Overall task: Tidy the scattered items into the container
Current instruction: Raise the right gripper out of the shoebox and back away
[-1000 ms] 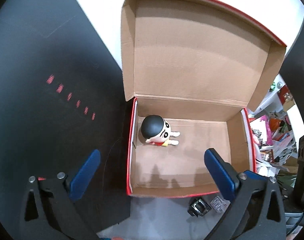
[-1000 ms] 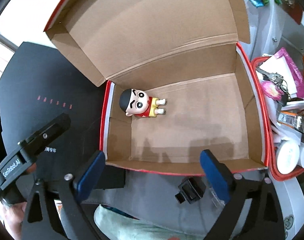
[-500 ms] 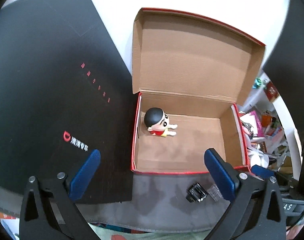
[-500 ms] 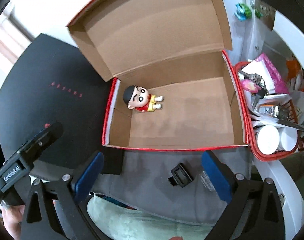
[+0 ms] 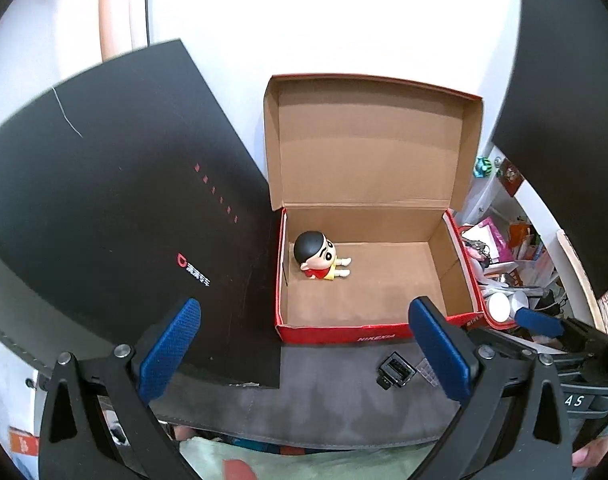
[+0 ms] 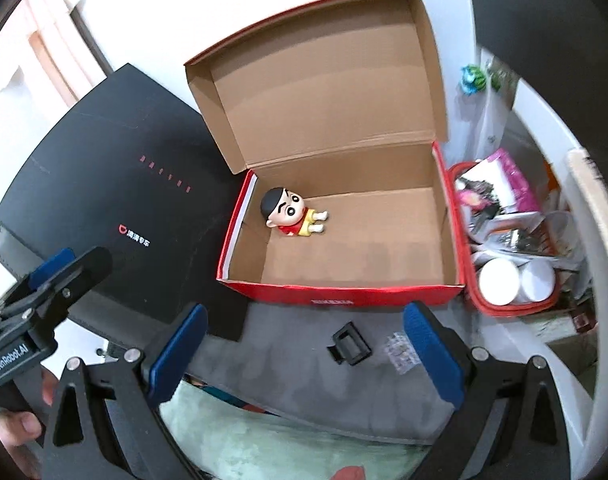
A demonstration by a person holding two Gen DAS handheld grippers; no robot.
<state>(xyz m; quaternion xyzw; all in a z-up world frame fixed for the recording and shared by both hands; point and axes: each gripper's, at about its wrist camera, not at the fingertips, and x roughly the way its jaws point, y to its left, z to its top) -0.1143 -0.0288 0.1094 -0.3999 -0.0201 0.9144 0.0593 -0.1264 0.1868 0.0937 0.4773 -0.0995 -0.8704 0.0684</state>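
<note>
A red cardboard box (image 5: 340,334) (image 6: 344,298) stands open with its lid up. A cartoon boy figurine (image 5: 318,256) (image 6: 290,216) lies inside at its back left. A small black clip-like part (image 5: 396,370) (image 6: 350,344) and a small clear plastic piece (image 5: 428,368) (image 6: 400,350) lie on the grey mat (image 5: 304,392) (image 6: 284,352) in front of the box. My left gripper (image 5: 304,350) is open and empty, above the mat in front of the box. My right gripper (image 6: 304,352) is open and empty, also in front of the box.
A large black flat box (image 5: 116,200) (image 6: 116,184) lies left of the red box. A red basket (image 6: 504,240) (image 5: 492,272) full of clutter stands to its right. A green cloth (image 6: 264,432) lies at the near edge.
Both grippers have pulled back and up from over the box; the box now looks smaller and farther. The figurine has stayed in the box. Both stay open.
</note>
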